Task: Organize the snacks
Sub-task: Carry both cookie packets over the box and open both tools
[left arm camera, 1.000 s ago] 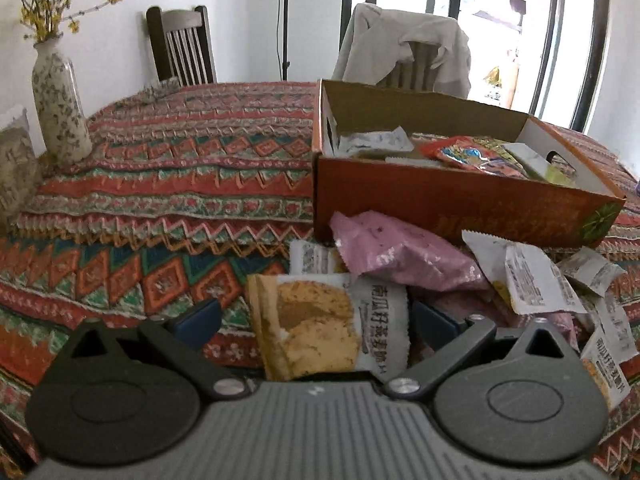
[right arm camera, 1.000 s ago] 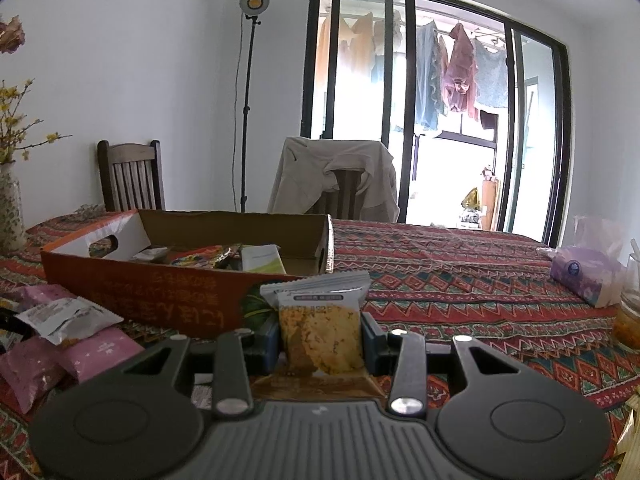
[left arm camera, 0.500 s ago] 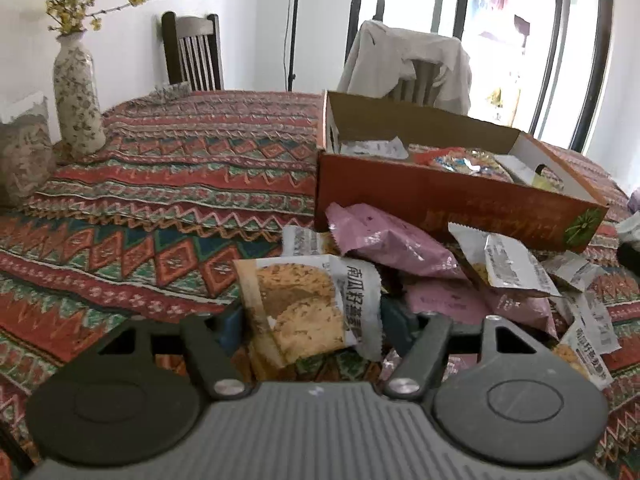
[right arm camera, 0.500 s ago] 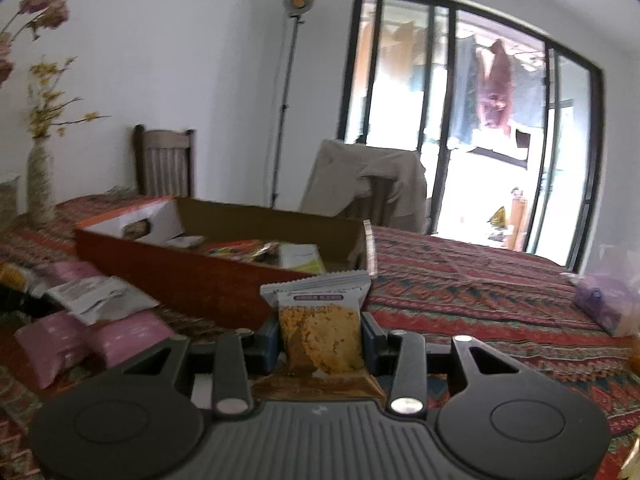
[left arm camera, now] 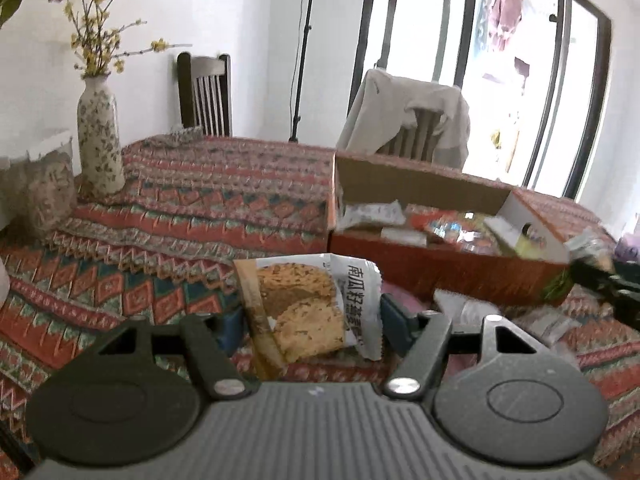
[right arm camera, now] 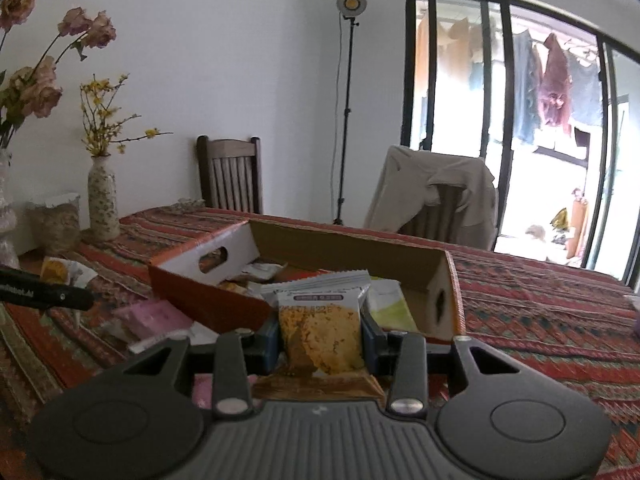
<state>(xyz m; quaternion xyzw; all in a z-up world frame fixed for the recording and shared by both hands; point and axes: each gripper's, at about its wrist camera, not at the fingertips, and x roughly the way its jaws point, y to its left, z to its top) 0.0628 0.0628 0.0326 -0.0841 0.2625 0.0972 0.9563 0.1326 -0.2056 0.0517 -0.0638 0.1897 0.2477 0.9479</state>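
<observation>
My left gripper point(left arm camera: 310, 320) is shut on a cookie packet point(left arm camera: 308, 304) and holds it above the patterned tablecloth, left of the orange cardboard box point(left arm camera: 440, 268). My right gripper point(right arm camera: 320, 338) is shut on another cookie packet point(right arm camera: 322, 326), held just in front of the box point(right arm camera: 208, 304). The box holds several snack packets. Pink and white packets point(right arm camera: 152, 318) lie loose on the cloth beside the box. The left gripper also shows at the left edge of the right wrist view point(right arm camera: 44, 292), and the right gripper shows at the right edge of the left wrist view point(left arm camera: 608, 284).
A flowered vase point(left arm camera: 100, 136) and a filled jar point(left arm camera: 48, 196) stand at the table's far left. A wooden chair point(right arm camera: 230, 176) and a chair draped with a jacket point(right arm camera: 436, 196) stand behind the table. A lamp stand point(right arm camera: 346, 100) is by the wall.
My left gripper closed on the cookie packet and lifted it off the pile. My right gripper kept its packet and swung left toward the box.
</observation>
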